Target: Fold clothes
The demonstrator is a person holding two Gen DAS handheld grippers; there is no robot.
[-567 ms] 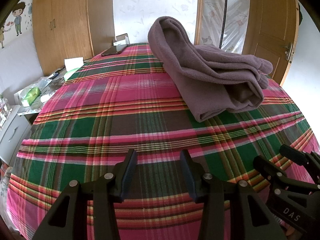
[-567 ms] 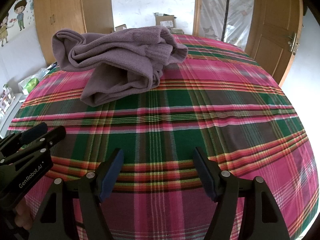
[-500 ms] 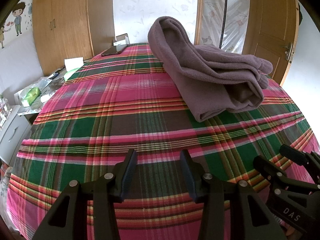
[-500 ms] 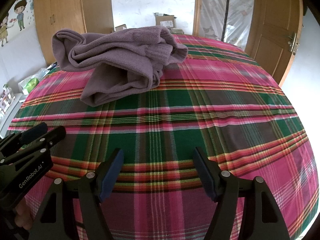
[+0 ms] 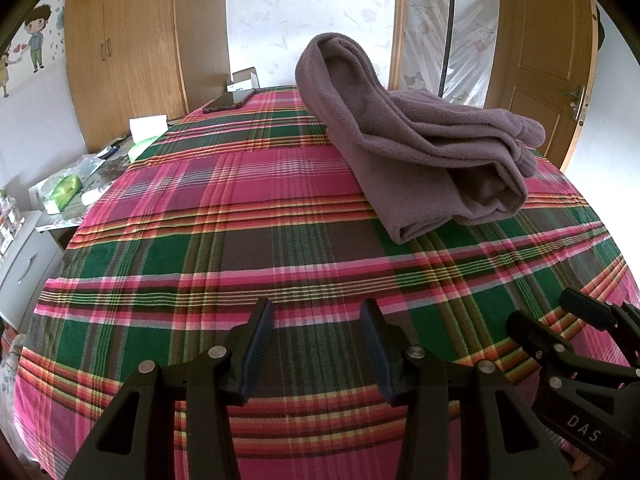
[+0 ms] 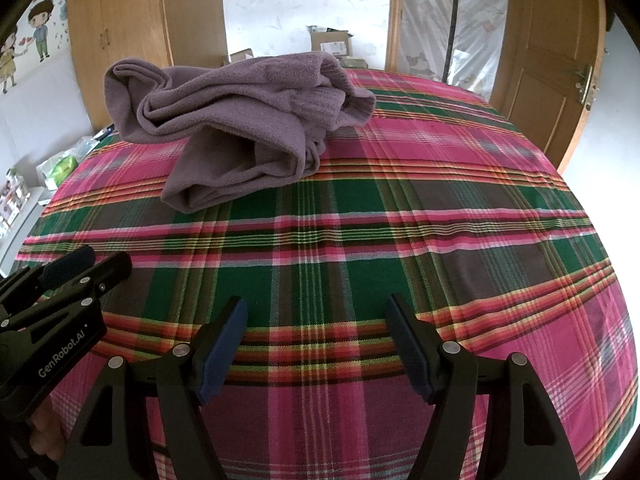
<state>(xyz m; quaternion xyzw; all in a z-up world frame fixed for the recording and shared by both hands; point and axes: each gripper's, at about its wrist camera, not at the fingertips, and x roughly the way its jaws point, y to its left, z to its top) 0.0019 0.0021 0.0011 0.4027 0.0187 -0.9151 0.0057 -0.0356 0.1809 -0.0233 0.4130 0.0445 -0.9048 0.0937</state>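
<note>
The purple garment [image 5: 420, 152] is left bunched far back on the plaid bed [image 5: 248, 208], so both hand-held grippers, left [image 5: 316, 344] and right [image 6: 316, 344], are held spread and empty, seemingly readied for reaching.

White letters "DAS" stand on the right hand-held gripper [image 5: 588, 316], and "GenRobot.AI" on the left hand-held gripper [image 6: 86, 266].

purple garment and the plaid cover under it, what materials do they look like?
Purple garment: likely fleece, matte and fuzzy with thick soft folds; one ribbed knit section shows.
Plaid cover: looks like flat woven cotton, matte, with a visible thread grid in the stripes.
</note>
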